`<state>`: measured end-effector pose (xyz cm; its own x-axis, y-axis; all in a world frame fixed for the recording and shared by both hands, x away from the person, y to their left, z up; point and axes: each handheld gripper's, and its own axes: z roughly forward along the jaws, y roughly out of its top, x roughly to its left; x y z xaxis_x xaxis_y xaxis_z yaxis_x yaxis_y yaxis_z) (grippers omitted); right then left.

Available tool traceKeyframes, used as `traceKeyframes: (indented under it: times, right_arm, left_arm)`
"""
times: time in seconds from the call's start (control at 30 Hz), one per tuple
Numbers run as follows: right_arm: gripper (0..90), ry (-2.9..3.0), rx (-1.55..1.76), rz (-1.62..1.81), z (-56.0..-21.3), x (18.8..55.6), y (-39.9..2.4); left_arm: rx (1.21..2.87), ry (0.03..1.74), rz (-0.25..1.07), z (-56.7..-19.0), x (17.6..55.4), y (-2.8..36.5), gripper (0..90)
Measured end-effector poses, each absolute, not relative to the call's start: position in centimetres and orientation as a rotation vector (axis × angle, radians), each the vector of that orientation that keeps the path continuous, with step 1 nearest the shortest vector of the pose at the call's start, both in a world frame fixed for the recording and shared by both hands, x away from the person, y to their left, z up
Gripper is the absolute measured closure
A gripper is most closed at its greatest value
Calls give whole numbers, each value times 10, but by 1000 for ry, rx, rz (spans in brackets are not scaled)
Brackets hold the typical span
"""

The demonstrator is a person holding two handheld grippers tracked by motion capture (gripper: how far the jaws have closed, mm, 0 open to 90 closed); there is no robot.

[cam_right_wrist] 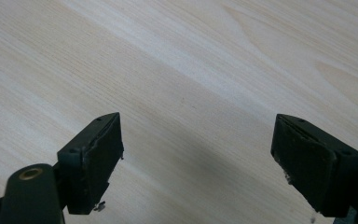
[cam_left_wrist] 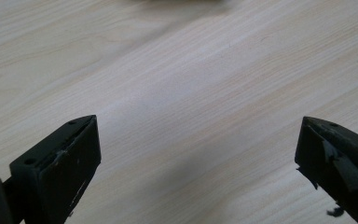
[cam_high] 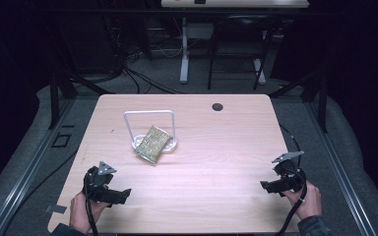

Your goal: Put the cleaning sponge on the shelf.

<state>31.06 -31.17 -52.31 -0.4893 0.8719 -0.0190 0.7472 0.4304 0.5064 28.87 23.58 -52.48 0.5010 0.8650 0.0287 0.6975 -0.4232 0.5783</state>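
Both claws hang apart and empty over the counter (cam_high: 211,162). The glittery sponge (cam_high: 152,143), probably leaning on a white rack (cam_high: 150,129), lies ahead and right of the left claw (cam_high: 124,195), well apart from the right claw (cam_high: 267,186). Approach level, straddling its free edge.

Background stuff from where I'm sitting: the light wood table (cam_high: 216,162) has 1 small dark round hole (cam_high: 217,106) near its far edge, right of center. Up close the grain is just pale streaks running diagonally. Past the table there's a white desk (cam_high: 234,3) on a white leg (cam_high: 184,49), with a mess of black cables (cam_high: 138,78) on the floor to the left of that leg. 2 black struts flank the table, 1 at the left (cam_high: 54,98) and 1 at the right (cam_high: 322,103). The grey floor (cam_high: 39,162) has a square outline of dark tape (cam_high: 61,141) on the left.
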Motion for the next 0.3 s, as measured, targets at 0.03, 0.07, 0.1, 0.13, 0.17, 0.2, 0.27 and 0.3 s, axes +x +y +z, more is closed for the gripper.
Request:
traceKeyframes:
  times: [0.03, 0.07, 0.1, 0.13, 0.17, 0.2, 0.27, 0.3]
  right_arm:
    - [162, 2410, 1405, 638, -523, 311, -312]
    - [161, 2415, 1404, 634, -523, 311, -312]
    - [161, 2412, 1405, 636, -523, 311, -312]
    - [161, 2408, 1408, 644, -524, 311, -312]
    - [161, 2410, 1409, 635, -524, 311, -312]
    - [161, 2410, 1408, 635, -525, 311, -312]
    - [161, 2405, 1403, 635, -525, 311, -313]
    - [161, 2408, 1406, 631, -524, 311, -314]
  left_arm:
    - [2248, 1275, 446, -525, 289, 235, 2]
    - [2245, 1274, 447, -524, 290, 235, 2]
    - [2246, 1274, 449, -524, 291, 235, 2]
    - [2244, 1273, 450, -525, 291, 235, 2]
    - [2242, 1277, 452, -525, 292, 235, 2]
    - [2240, 1280, 453, -526, 292, 235, 1]
    - [2245, 1279, 447, -526, 293, 235, 2]
    - [2245, 1274, 447, -526, 293, 234, 1]
